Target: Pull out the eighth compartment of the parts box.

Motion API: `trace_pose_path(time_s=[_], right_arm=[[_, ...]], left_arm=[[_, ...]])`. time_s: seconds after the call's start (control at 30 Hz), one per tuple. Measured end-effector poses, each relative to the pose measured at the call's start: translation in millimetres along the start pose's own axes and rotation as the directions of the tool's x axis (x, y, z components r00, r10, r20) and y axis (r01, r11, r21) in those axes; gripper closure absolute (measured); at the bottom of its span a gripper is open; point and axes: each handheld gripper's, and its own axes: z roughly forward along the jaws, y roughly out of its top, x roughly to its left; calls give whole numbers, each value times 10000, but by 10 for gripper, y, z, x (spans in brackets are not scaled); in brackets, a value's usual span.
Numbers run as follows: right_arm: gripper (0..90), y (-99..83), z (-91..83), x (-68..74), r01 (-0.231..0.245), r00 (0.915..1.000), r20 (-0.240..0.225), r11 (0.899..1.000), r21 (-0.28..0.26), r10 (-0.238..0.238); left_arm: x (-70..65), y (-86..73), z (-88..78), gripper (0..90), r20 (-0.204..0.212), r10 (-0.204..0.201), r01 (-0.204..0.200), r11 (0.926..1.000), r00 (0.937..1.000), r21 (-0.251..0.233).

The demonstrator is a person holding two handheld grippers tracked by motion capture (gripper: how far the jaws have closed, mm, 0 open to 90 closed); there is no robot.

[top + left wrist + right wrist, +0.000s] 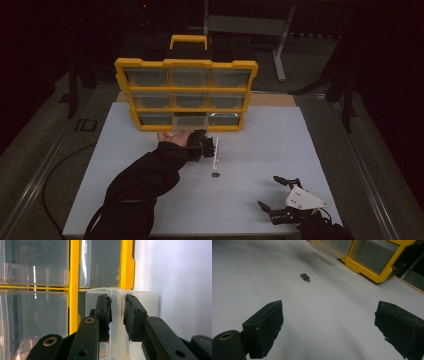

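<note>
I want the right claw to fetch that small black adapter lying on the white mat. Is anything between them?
Nothing visible. The right claw stands open, and bare white mat runs from it to the small black adapter. The yellow drawer cabinet sits off to the side, beyond that path.

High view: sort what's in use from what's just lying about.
In use:
- left gripper, shut on the clear drawer
- yellow drawer cabinet
- small black adapter
- right gripper, open

Lying about:
- white rod
- floor cable
</note>
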Motion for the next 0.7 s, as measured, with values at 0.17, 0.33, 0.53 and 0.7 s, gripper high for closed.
trace_pose_path(time_s=[0.17, 0.33, 0.53, 0.7], right_arm=[[84, 1, -1, 1, 14, 10000, 10, 10000, 13, -14], [84, -1, -2, -2, 9, 10000, 11, 10000, 8, -9], [84, 0, 0, 0, 18, 10000, 11, 10000, 10, -18], [84, 0, 4, 1, 25, 10000, 11, 10000, 27, -25]], left_arm=[[20, -3, 13, 737, 89, 266, -267, 9995, 9996, 155], [37, -22, 25, 739, 102, 198, -200, 9995, 9998, 249], [42, -2, 33, 738, 125, 4, -6, 9999, 9999, 161], [37, -2, 33, 738, 94, -14, 12, 9999, 10000, 159]])
